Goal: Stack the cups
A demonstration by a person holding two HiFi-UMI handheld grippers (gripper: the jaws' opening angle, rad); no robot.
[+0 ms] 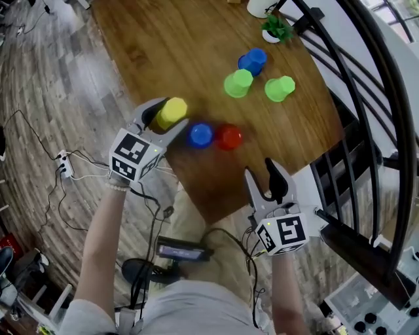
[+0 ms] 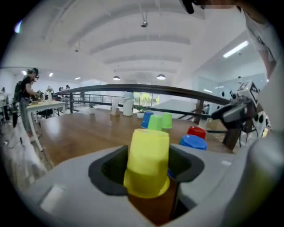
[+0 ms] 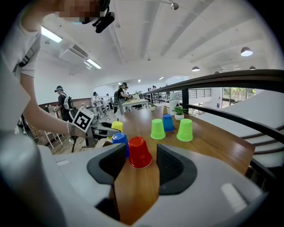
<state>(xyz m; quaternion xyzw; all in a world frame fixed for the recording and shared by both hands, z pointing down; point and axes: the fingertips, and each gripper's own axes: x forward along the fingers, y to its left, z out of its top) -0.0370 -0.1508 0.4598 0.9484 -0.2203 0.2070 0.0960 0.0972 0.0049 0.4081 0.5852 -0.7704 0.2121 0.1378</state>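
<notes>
My left gripper [image 1: 171, 115] is shut on an upside-down yellow cup [image 1: 174, 108] over the left edge of the wooden table [image 1: 170, 46]. In the left gripper view the yellow cup [image 2: 147, 153] fills the gap between the jaws of the left gripper [image 2: 150, 167]. Just right of it, a blue cup [image 1: 200, 135] and a red cup [image 1: 229, 137] stand upside down side by side. Farther back are two green cups [image 1: 238, 83] [image 1: 280, 88] and another blue cup [image 1: 253, 61]. My right gripper [image 1: 259, 169] is open near the table's front corner, a little short of the red cup [image 3: 139, 152].
A small potted plant [image 1: 276, 27] and a white vessel [image 1: 262, 6] stand at the table's far right corner. A black railing [image 1: 366, 98] runs along the right side. Cables and a power strip [image 1: 62, 163] lie on the floor at left.
</notes>
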